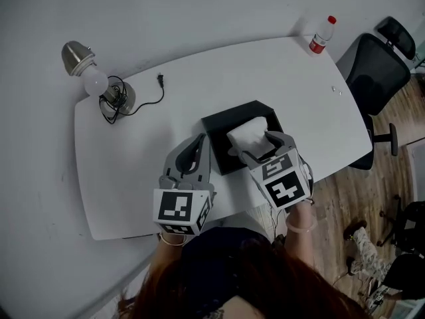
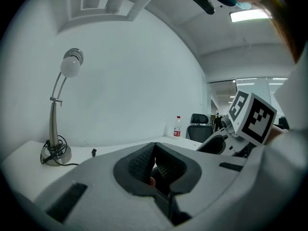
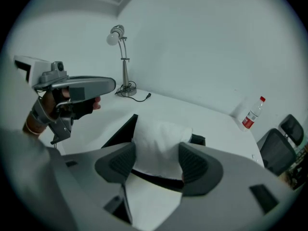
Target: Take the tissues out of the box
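A black tissue box (image 1: 226, 128) lies open on the white table (image 1: 133, 171), with a white wad of tissues (image 1: 251, 133) sticking up from it. My right gripper (image 1: 263, 146) straddles that wad from the near side. In the right gripper view its jaws stand wide, and the tissues (image 3: 159, 143) fill the gap and touch both pads, so the right gripper (image 3: 156, 163) is shut on them above the box (image 3: 120, 131). My left gripper (image 1: 197, 153) hovers just left of the box, apart from it. Its jaws are shut with nothing between them (image 2: 155, 170).
A desk lamp (image 1: 93, 78) with a coiled cord and a loose plug (image 1: 159, 80) stands at the table's far left. A red-capped bottle (image 1: 321, 35) is at the far right corner. A black office chair (image 1: 375, 72) stands beside the table's right end.
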Demonstrator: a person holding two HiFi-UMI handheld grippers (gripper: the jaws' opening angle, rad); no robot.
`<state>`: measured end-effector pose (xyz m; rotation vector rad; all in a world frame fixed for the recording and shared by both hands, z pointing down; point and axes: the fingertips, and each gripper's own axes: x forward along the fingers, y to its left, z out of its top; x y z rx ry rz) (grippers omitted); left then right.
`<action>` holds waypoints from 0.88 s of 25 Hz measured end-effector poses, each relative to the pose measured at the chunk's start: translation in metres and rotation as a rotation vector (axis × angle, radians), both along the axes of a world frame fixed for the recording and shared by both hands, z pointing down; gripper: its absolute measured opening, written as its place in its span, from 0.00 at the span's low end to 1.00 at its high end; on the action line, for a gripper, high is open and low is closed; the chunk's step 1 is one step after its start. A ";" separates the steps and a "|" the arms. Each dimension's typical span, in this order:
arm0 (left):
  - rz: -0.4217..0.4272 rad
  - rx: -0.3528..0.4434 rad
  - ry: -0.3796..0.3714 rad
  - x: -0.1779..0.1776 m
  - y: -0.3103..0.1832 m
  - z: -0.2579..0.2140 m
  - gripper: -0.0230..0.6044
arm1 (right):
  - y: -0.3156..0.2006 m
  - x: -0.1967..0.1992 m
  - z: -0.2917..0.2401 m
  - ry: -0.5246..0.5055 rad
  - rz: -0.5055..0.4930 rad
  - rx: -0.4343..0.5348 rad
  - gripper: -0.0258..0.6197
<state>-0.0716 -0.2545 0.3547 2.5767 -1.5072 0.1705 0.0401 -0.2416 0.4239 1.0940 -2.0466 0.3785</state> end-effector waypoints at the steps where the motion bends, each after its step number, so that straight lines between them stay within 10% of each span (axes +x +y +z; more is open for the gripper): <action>1: -0.003 0.003 -0.001 -0.001 0.001 0.000 0.07 | 0.000 -0.001 -0.002 -0.003 -0.008 0.013 0.50; 22: -0.052 0.057 0.015 0.000 0.056 -0.014 0.07 | 0.024 0.004 -0.050 -0.093 -0.007 0.308 0.50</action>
